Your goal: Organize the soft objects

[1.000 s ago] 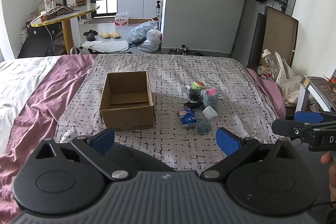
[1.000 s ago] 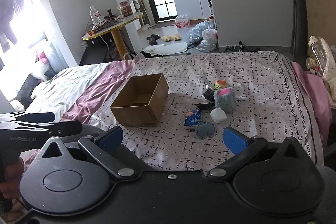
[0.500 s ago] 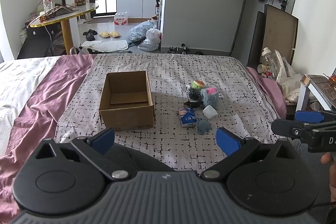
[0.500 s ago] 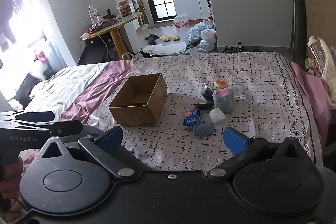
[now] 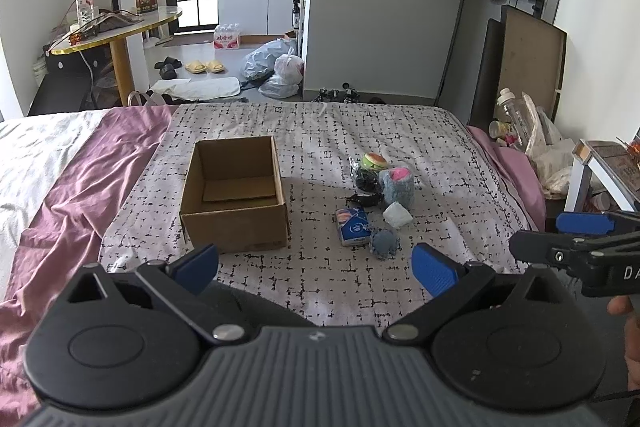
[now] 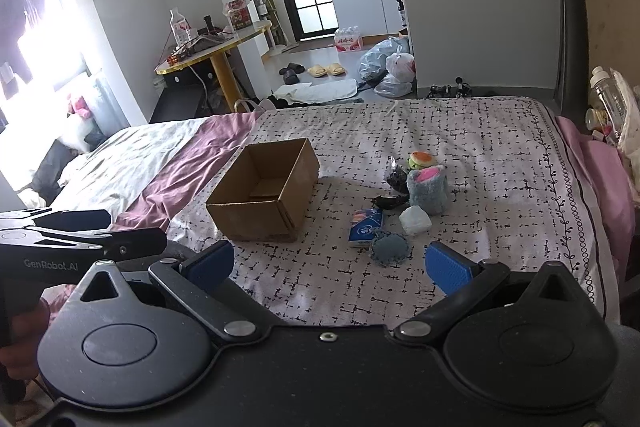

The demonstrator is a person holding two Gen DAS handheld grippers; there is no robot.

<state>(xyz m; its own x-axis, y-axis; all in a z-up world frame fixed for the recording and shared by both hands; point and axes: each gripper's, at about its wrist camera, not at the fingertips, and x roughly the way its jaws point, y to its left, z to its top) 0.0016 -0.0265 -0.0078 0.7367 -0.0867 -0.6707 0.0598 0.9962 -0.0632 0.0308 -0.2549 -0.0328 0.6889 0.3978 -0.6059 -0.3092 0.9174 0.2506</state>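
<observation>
Nothing has moved since a second ago. Both my tongs, left [image 5: 314, 263] and right [image 6: 330, 261], hang released over the bed's near edge. Beyond, soft objects [image 6: 386, 247] cluster mid-bed beside the empty box [image 6: 264, 197]; I'd pinch the nearest first.

open cardboard box [image 5: 234, 195] unobstructed, soft pile [image 5: 376, 201] beside

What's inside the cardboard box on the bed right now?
The cardboard box shows only its bare floor with one bottom flap lying flat; none of the soft items are in it. The near wall hides the floor strip just behind it in both views.
</observation>
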